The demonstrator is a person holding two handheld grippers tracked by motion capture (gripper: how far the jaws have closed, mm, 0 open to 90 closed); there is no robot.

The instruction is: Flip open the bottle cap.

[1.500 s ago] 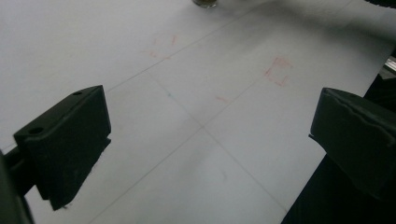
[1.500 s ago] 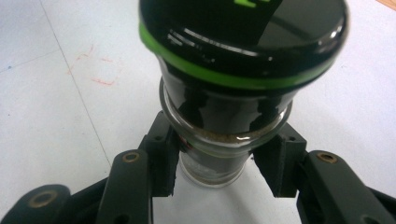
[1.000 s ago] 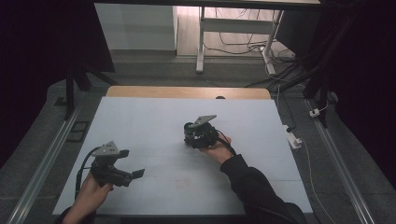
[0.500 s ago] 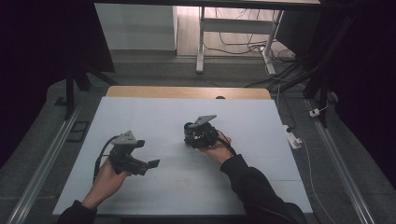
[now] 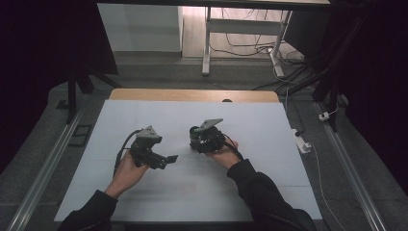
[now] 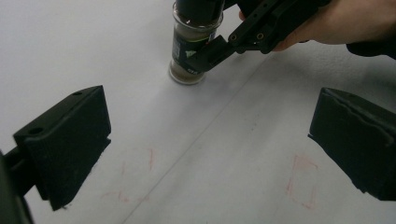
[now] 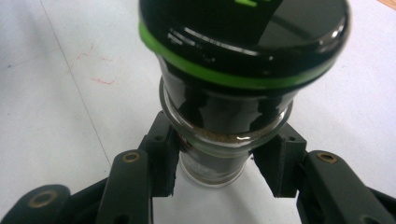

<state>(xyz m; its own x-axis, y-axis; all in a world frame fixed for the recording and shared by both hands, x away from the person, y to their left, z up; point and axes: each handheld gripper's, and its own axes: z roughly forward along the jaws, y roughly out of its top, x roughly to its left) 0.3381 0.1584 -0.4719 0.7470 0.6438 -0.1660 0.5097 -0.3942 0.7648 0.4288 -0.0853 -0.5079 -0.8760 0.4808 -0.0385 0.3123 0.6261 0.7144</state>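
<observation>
the right gripper [image 5: 201,140] has its jaws clamped on the spice jar [image 7: 219,154], one black pad on each side of the glass body, just under the black cap with its green ring. the jar stands upright with its base on the white desk [image 5: 269,144], near the middle. in the left gripper view the same jar [image 6: 189,51] sits straight ahead and a little way off, the right gripper [image 6: 210,51] pinching it low down. the left gripper [image 5: 168,159] hovers over the desk with its jaws wide apart and nothing between them. faint red marks [image 6: 303,182] show on the desk below it.
</observation>
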